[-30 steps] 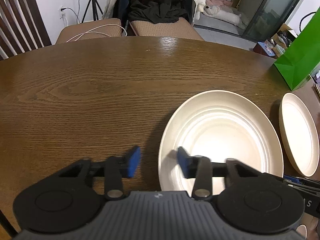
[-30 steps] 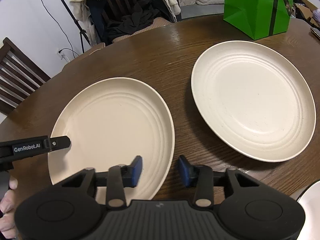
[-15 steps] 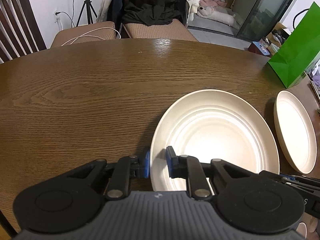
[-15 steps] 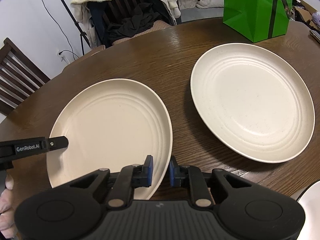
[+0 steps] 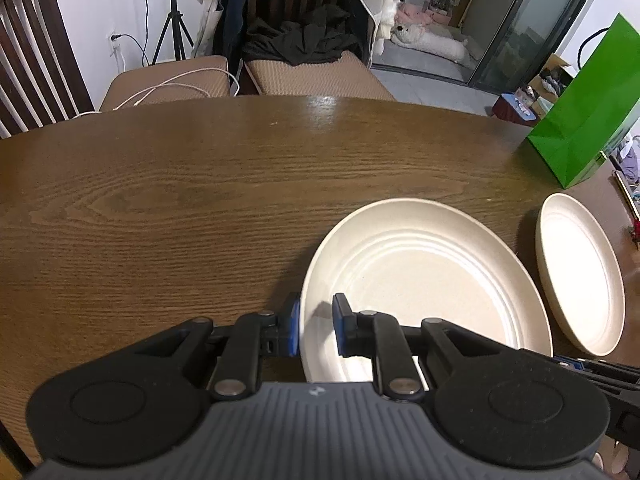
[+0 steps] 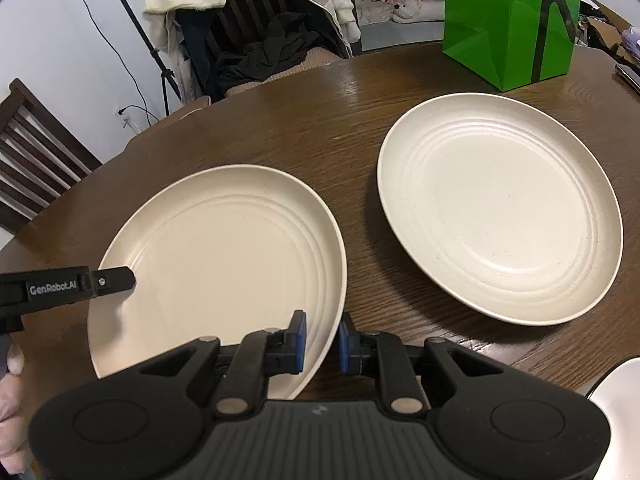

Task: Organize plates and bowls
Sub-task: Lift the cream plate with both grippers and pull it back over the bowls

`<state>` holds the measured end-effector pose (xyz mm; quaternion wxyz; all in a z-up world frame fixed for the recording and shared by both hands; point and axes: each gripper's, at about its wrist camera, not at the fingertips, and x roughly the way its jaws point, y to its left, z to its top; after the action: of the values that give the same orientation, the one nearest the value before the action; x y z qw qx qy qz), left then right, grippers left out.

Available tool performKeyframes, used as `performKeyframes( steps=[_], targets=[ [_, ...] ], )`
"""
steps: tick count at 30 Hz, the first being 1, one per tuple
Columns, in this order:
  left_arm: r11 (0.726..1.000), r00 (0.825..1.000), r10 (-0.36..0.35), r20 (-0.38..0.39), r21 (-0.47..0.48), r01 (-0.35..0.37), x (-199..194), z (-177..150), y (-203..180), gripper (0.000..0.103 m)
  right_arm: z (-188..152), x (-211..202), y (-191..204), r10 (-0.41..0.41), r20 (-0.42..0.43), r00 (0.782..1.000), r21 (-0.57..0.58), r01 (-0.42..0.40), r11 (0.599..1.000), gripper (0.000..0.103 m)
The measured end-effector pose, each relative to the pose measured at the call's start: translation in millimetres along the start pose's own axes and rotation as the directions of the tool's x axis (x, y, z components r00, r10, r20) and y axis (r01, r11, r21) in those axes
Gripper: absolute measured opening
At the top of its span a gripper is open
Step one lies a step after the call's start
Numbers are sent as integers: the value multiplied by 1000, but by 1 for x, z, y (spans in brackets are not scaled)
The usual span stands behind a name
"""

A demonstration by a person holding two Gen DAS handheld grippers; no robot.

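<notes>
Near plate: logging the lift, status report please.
Both jaws shut on near plate rim, left gripper, right gripper. Second plate alongside, apart. Nothing blocking.

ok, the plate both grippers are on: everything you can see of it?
The near plate is round, cream, matte and faintly speckled, with concentric ridges stepping down to a flat, empty well. The left gripper is shut on its left rim, the right gripper on its right rim, near the person. It seems slightly tilted over the wooden table, apart from the second plate.

White dish (image 6: 618, 380) cut off, perhaps bowl.
</notes>
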<state>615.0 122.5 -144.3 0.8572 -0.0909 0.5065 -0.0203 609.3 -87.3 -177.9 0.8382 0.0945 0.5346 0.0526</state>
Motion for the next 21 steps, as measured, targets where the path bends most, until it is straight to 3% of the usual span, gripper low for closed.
performKeyframes(
  steps=[21],
  targets=[
    [1000,997,-19,78,15,18,-44,5,-14,17,-3,-42,-1,16,73,997,-12,-15,1000,16]
  ],
)
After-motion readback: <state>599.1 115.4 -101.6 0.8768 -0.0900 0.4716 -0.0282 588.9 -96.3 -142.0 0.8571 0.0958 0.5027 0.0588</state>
